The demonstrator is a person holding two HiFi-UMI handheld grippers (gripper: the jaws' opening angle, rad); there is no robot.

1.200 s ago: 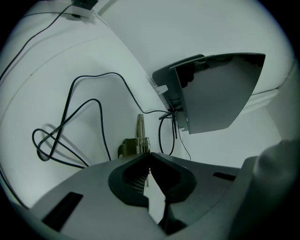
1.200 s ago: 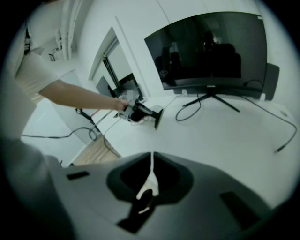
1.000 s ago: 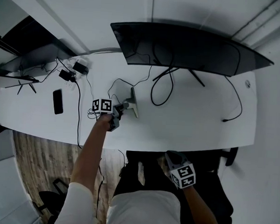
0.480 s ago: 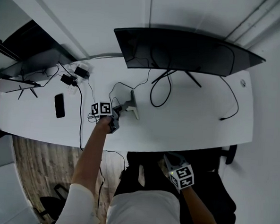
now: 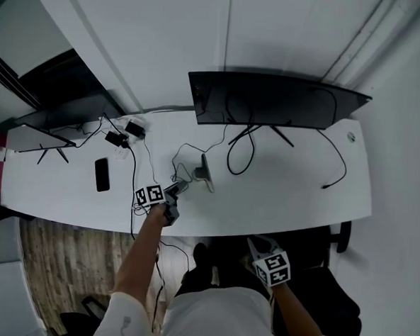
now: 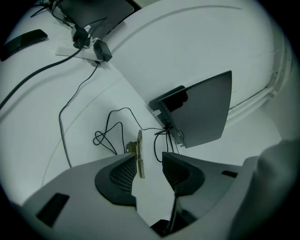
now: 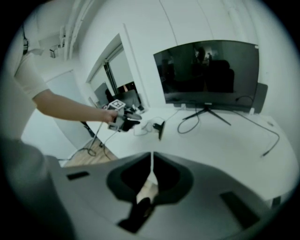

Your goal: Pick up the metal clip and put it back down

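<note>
The metal clip [image 6: 139, 158] stands on edge between the two pads of the left claw [image 6: 149, 162]. It is a thin brass-coloured strip, close against the left-hand pad, with a clear gap to the other pad. The jaws are apart, not pressed on it. I cannot tell whether its lower end rests on the desk [image 5: 294, 190].

Just past the clip a thin black cable [image 6: 107, 136] lies in loose loops on the white surface. Behind that a small grey panel [image 6: 201, 110] stands tilted, with a dark box on its back and wires running out from under it.

In the head view a bare forearm reaches from the near edge of the desk to this claw, whose marker cube [image 5: 150, 195] shows black-and-white squares. A dark phone [image 5: 102, 175] lies flat to the left. Beyond it, plugs sit on a white power strip [image 6: 79, 47]. A wide black monitor [image 5: 271, 100] stands on thin legs at the back, its screen dark, and a loose cable [image 5: 335, 168] trails across the right part of the desk.

The right claw [image 7: 152, 161] is held low, off the near edge of the desk and over a black chair [image 5: 322, 305]. Its jaws are together with nothing between them. No print or brand anywhere is sharp enough to read.
</note>
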